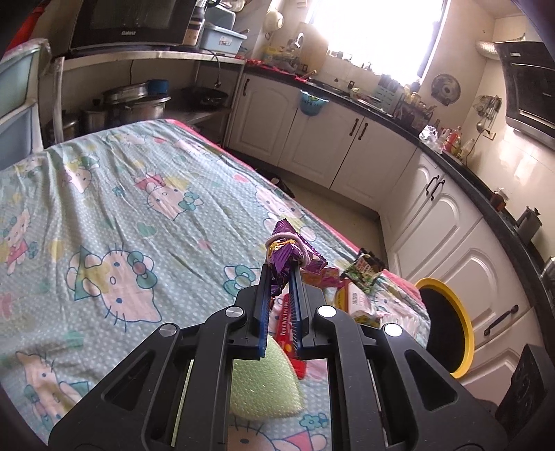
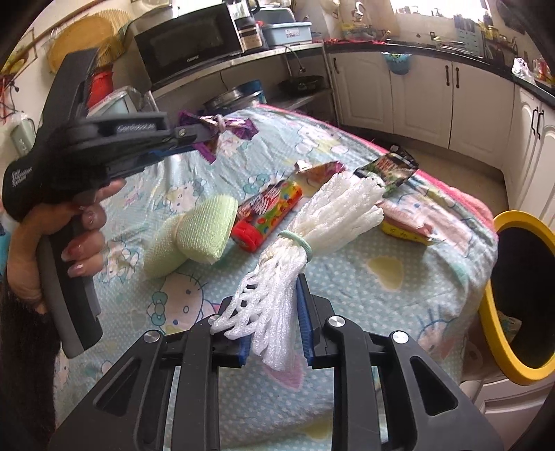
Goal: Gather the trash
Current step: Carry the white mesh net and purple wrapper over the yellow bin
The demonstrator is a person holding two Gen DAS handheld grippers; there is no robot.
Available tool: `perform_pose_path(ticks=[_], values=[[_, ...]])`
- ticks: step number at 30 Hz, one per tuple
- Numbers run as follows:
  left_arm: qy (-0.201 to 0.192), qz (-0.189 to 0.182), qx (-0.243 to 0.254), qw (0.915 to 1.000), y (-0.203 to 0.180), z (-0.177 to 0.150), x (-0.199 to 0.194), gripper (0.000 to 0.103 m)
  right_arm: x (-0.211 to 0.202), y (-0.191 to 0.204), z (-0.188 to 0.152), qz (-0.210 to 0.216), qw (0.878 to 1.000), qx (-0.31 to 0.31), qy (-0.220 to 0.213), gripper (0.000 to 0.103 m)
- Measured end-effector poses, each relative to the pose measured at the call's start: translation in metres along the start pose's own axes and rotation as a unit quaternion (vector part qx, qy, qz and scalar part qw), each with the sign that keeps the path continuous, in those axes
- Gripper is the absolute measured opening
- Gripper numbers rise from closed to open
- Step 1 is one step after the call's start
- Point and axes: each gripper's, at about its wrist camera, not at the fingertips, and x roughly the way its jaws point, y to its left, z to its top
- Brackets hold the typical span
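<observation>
Kitchen table, Hello Kitty cloth point(image 1: 114, 222): left gripper point(image 1: 281, 269) pinches purple wrapper point(image 1: 289, 251) at fingertips; right gripper point(image 2: 274, 333) clamps white foam net point(image 2: 277, 291) between fingers.

A bright window point(image 1: 378, 31) lights a kitchen of cream cabinets point(image 1: 350, 145) under a black countertop point(image 1: 451, 159). A black microwave point(image 1: 135, 22) sits on a shelf; the floor point(image 1: 333, 204) is pale.
</observation>
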Motion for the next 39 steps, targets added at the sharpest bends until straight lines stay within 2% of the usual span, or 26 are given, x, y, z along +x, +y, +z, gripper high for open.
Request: perform_pose_path(ticks=[20, 39], values=[[-0.022, -0.041, 0.051, 0.9976, -0.065, 0.004, -0.017, 0.006, -0.065, -0.065, 0.013, -0.064, 0.994, 0.049, -0.075, 0.022], [-0.016, -0.105, 0.11, 0.9882, -0.157, 0.003, 0.001, 0.006, -0.123, -0.141, 0.009, -0.148, 0.973, 0.113, -0.136, 0.022]])
